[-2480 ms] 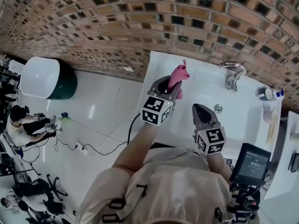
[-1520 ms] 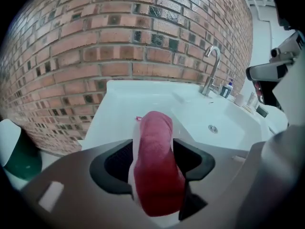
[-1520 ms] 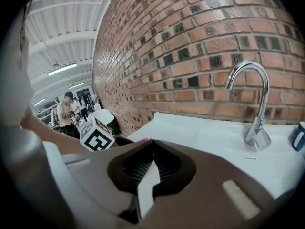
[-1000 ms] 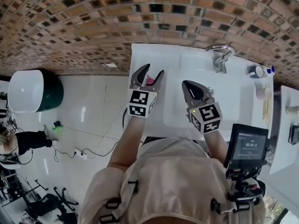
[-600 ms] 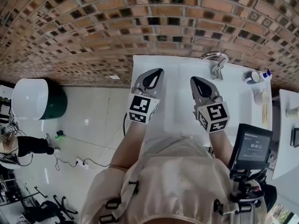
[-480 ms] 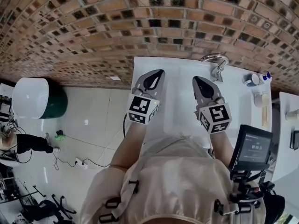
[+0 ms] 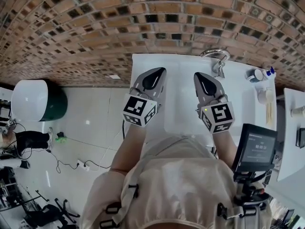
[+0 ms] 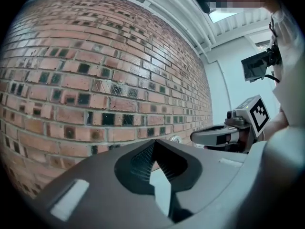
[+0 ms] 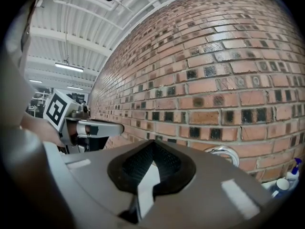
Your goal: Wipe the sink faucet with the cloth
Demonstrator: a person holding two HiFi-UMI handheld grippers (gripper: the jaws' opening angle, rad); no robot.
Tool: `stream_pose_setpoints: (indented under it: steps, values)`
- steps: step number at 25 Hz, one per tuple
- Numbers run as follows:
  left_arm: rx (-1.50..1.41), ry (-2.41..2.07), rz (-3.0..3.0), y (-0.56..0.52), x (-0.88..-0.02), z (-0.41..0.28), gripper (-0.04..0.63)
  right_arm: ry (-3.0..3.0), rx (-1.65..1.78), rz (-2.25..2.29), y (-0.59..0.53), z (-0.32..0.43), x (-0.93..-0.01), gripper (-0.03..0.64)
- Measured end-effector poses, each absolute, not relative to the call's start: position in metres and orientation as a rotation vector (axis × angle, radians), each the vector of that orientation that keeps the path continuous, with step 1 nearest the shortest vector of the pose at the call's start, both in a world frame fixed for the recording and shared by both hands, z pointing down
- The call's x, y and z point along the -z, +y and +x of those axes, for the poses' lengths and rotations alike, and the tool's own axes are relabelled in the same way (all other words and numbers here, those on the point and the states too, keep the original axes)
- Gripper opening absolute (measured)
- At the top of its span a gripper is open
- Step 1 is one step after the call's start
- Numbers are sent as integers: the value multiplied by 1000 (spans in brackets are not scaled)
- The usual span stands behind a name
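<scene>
Left tongs higher, closed (faucet upright, arch leftward)

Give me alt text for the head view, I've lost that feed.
Seen from above, the left tool and right tool are held side by side over the white sink, both shut and empty. The chrome faucet stands at the sink's far edge against the brick wall, beyond the right tool; no cloth shows in this view.

No legible text; screen digits too blurred
</scene>
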State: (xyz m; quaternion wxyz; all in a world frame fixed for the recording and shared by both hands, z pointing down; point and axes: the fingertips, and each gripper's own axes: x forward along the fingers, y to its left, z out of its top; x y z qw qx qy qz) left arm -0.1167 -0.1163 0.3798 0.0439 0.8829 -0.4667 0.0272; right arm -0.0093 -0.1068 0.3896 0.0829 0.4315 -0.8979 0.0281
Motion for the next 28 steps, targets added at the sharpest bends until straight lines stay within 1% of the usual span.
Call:
stream_pose_setpoints:
  steps: [12,21,28]
  values:
    - [-97,-1358,2729,-100,-383,-122,3,-2702,-24,1255,-90,-21,-384,-14]
    - [-90,-1311,2769,-96,-380,-113,3,-2697,0,1286,-86,-21,-379,-14]
    - [-33,-1266,2806,-93,-375,-108,3,-2694,17,1311,-85,-20,-375,-14]
